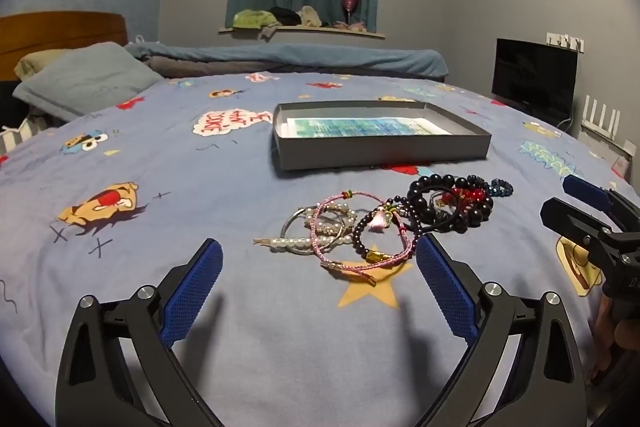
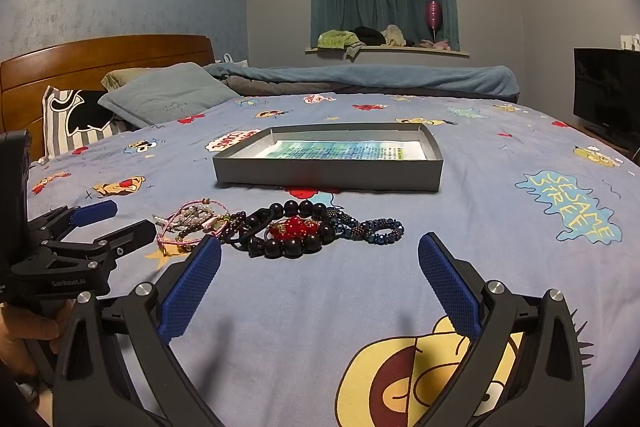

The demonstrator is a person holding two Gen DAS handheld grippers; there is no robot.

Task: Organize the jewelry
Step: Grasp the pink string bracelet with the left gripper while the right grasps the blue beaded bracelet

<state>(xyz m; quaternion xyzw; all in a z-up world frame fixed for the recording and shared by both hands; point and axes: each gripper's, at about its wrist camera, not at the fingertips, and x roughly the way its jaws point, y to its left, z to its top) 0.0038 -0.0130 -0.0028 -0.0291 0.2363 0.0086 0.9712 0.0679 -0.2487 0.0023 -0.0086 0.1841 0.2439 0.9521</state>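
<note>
A pile of jewelry lies on the bed: a pearl hair clip and bangles (image 1: pixel 304 233), a pink cord bracelet (image 1: pixel 362 259), a black bead bracelet (image 1: pixel 452 201) with red beads, and a blue bead bracelet (image 2: pixel 374 229). The black bead bracelet also shows in the right wrist view (image 2: pixel 292 227). A shallow grey box (image 1: pixel 380 151) (image 2: pixel 328 179) with a printed sheet inside sits just behind the pile. My left gripper (image 1: pixel 320 261) is open and empty, just short of the pink bracelet. My right gripper (image 2: pixel 320 257) is open and empty, in front of the black beads.
The bedsheet (image 1: pixel 180 187) is blue with cartoon prints. Pillows (image 2: pixel 160 99) and a wooden headboard (image 2: pixel 100 59) are at the far left, a folded blanket (image 1: pixel 300 57) at the back. A dark TV (image 1: pixel 534 75) stands off the bed's right side.
</note>
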